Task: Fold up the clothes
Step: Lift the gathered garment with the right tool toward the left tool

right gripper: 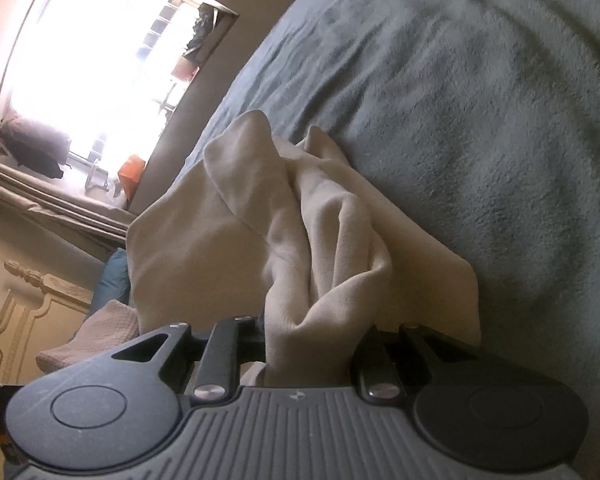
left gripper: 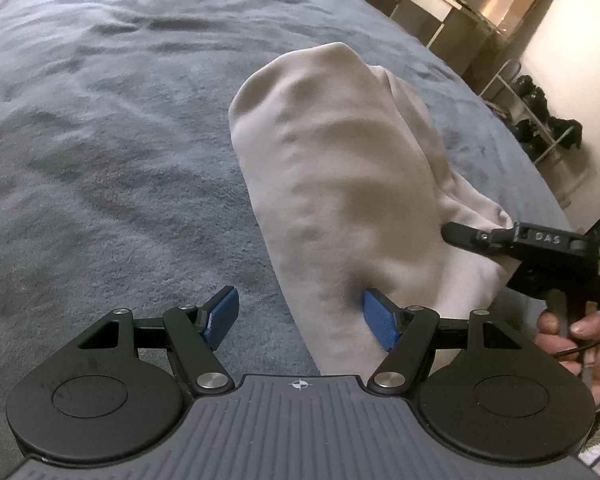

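Note:
A beige garment (left gripper: 340, 184) lies in a long bunched strip on the grey-blue blanket (left gripper: 120, 140). My left gripper (left gripper: 302, 320) is open just above the blanket at the garment's near end; its right blue pad (left gripper: 382, 322) touches the cloth's edge, the left pad (left gripper: 222, 318) hangs over bare blanket. My right gripper (left gripper: 456, 236) comes in from the right, shut on the garment's right edge and lifting it. In the right wrist view the beige garment (right gripper: 320, 248) is pinched in folds between that gripper's (right gripper: 312, 344) fingers, which the cloth hides.
The blanket (right gripper: 480, 140) covers a bed. A hand (left gripper: 568, 340) holds the right gripper's handle. A shelf unit (left gripper: 440, 4) and a metal rack (left gripper: 540, 132) stand beyond the bed's right side. A bright window (right gripper: 100, 60) and a carved headboard (right gripper: 20, 320) are in the right wrist view.

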Demonstrator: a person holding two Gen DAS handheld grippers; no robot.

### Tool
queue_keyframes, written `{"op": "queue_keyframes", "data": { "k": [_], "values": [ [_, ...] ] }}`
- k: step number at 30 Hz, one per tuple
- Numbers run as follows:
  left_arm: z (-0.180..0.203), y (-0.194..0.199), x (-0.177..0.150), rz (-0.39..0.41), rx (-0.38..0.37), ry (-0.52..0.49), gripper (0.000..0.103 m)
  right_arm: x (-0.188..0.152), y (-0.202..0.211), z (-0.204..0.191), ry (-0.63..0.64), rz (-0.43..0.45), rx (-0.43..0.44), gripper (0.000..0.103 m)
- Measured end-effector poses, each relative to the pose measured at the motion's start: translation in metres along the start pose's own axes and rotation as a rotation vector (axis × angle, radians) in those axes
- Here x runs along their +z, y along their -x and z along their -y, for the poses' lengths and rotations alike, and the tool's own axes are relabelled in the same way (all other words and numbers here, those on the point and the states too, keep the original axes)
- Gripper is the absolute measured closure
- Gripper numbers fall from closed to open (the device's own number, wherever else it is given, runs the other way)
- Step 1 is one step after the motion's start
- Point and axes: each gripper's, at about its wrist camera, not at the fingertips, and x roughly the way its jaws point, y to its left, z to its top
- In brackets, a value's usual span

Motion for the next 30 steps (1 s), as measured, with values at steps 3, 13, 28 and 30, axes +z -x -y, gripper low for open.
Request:
{"op": "queue_keyframes", "data": {
  "k": [3,13,28,30],
  "values": [
    [0.000,-0.002,0.000,0.001,0.012,-0.002,0.034,0.001,0.008,0.000,-0.025,-0.035,0.039,0.066],
    [0.006,0.034,-0.011,0.114,-0.052,-0.145,0.034,-0.003,0.007,-0.004,-0.035,-0.049,0.068,0.081],
    [0.087,0.007,-0.097,0.154,0.134,-0.532,0.034,0.005,0.008,-0.005,-0.092,0.009,0.098,0.084],
    [0.092,0.010,-0.097,0.193,0.141,-0.489,0.034,0.004,0.008,-0.004,-0.114,0.017,0.107,0.084]
  ]
}}
